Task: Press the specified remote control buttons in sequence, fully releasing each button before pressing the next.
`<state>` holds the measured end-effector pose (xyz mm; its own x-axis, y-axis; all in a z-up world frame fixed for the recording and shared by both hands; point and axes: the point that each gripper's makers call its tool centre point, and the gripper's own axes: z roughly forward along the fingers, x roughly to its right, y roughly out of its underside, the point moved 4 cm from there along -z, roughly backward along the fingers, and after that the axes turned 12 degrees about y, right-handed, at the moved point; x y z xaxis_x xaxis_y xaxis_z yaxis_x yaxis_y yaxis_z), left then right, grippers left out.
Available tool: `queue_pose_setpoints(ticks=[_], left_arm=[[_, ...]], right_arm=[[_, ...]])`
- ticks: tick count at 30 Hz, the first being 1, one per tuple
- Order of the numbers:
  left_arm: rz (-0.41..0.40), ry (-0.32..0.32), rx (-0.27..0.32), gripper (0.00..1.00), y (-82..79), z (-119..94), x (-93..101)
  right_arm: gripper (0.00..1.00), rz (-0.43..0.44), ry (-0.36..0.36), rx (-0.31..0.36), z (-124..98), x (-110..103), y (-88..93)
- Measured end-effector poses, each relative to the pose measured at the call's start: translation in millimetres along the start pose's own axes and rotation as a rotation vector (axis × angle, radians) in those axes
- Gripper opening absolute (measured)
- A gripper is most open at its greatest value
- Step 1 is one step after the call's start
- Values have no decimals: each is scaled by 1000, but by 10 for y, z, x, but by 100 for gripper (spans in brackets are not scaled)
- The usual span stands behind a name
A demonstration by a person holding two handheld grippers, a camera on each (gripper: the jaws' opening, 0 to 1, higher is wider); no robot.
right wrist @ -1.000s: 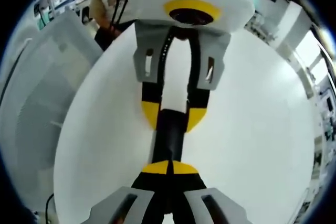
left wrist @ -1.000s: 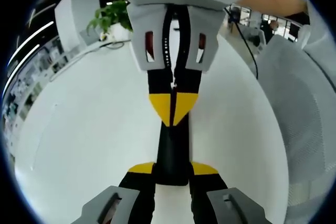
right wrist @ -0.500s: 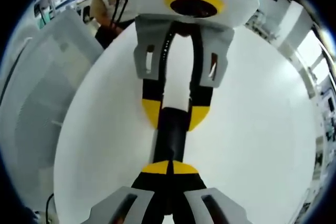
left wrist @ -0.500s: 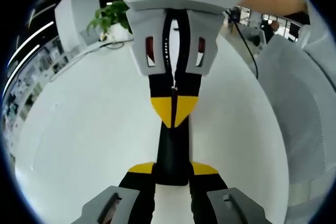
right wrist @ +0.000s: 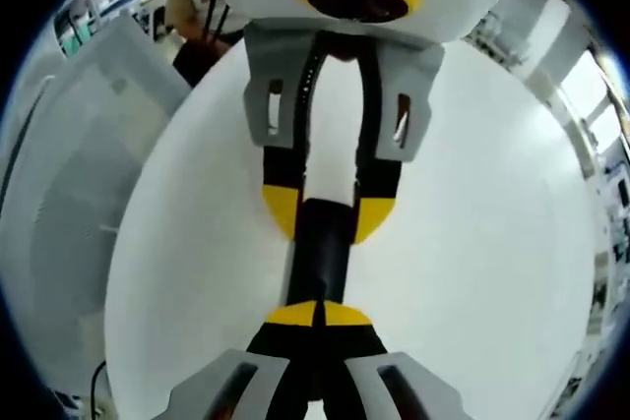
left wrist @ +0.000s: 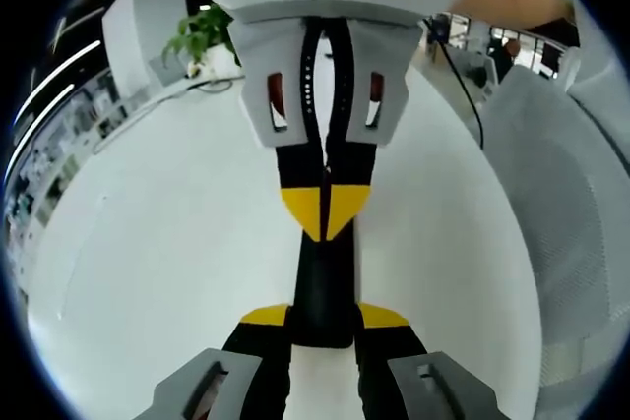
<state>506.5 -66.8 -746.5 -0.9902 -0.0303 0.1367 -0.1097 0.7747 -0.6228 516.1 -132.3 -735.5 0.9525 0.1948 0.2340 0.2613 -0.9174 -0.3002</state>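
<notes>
I can read no text, label, brand, number or sign in either of my views at this moment; nothing legible stands on any surface I can see

Bright, even light glares off the white counter (left wrist: 148, 243); edges bow heavily, background perhaps slightly soft.
</notes>
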Motion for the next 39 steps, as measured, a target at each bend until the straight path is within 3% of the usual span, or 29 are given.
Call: queue_pose_setpoints(ticks=[16, 24, 39], left_arm=[[-3, -2, -4, 24, -1, -3, 1], [-5, -6, -8, 24, -2, -1, 5], [-2, -7, -10, 24, -4, -1, 14]], right_arm=[[0, 19, 7, 4, 0, 15, 17], [0, 36, 22, 45, -8, 13, 42], [0, 6, 39, 55, -25, -10, 19]])
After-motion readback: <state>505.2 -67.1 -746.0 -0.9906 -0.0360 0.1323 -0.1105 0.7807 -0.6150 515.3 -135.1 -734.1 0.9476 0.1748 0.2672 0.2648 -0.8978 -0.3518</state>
